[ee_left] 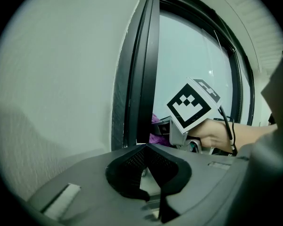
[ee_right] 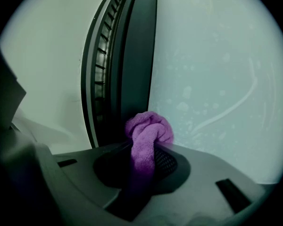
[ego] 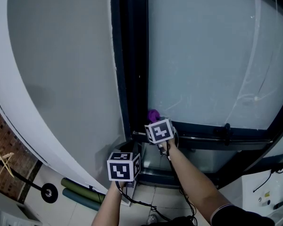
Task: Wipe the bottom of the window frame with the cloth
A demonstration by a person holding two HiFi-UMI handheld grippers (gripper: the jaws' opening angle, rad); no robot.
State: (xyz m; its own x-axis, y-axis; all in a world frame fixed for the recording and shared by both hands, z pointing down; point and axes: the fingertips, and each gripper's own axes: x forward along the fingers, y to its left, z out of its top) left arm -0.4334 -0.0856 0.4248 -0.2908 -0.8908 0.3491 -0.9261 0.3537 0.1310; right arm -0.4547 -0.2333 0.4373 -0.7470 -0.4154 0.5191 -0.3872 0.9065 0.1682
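Observation:
A purple cloth is bunched at the lower left corner of the pane, where the dark upright meets the bottom of the window frame. My right gripper is shut on the cloth, which bulges past its tips against the glass and the upright. My left gripper hangs lower and to the left, near the wall and apart from the frame. Its jaws are shut with nothing in them. From the left gripper view I see the cloth under the right gripper's marker cube.
The frosted pane shows smears. A white wall flanks the upright on the left. On the floor lie rolled green mats, a wheeled stand base and a white device. Cables trail from both grippers.

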